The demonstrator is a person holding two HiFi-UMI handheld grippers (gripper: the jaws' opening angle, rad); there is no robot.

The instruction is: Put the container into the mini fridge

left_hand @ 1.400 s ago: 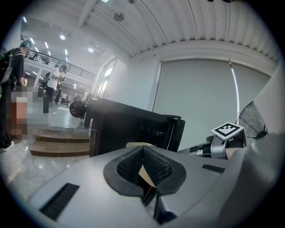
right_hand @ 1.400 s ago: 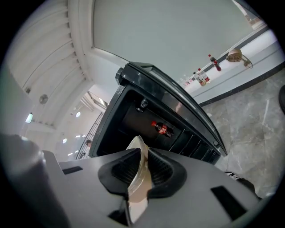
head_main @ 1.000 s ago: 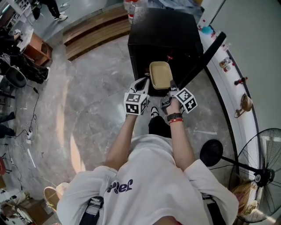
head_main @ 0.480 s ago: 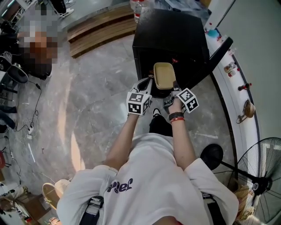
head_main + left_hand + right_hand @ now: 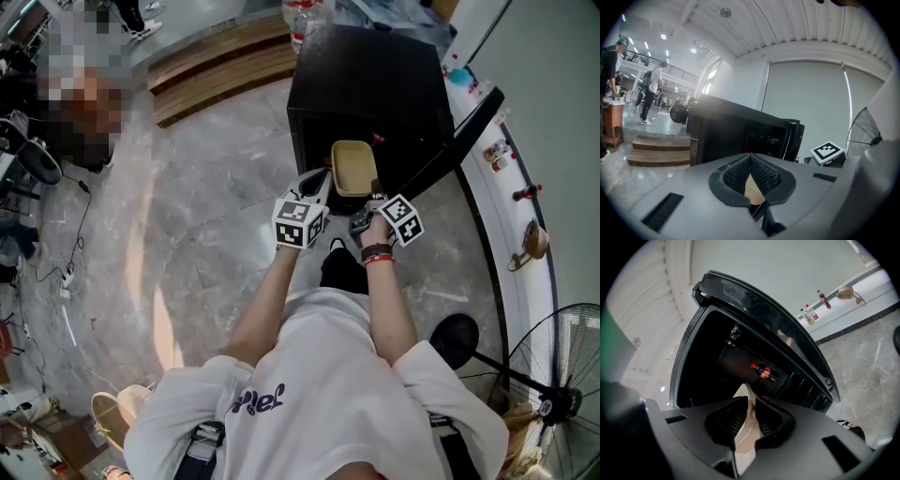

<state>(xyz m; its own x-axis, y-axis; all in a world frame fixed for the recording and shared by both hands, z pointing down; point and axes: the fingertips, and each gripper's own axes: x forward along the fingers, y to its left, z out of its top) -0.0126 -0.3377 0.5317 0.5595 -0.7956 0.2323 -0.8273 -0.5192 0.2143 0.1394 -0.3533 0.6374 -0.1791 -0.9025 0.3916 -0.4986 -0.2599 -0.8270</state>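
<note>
Tan container [image 5: 353,166], rounded-rectangular with a smooth lid and a thin lip, is held in the air at the open front of the mini fridge [image 5: 370,80], carried by both grippers. The left gripper [image 5: 322,180] is clamped on the lip at the container's left side, its ribbed black pads nearly meeting over a tan sliver. The right gripper [image 5: 372,195] pinches the cream rim on the right side. The fridge is a boxy matte-black cabinet, and its glossy door [image 5: 461,127] is swung open to the right. The floor [image 5: 206,244] is grey and marbled. The fridge interior is dark, with only a red-labelled bottle [image 5: 764,372] readable. Container contents can't be seen, and its body is hidden in both gripper views.
</note>
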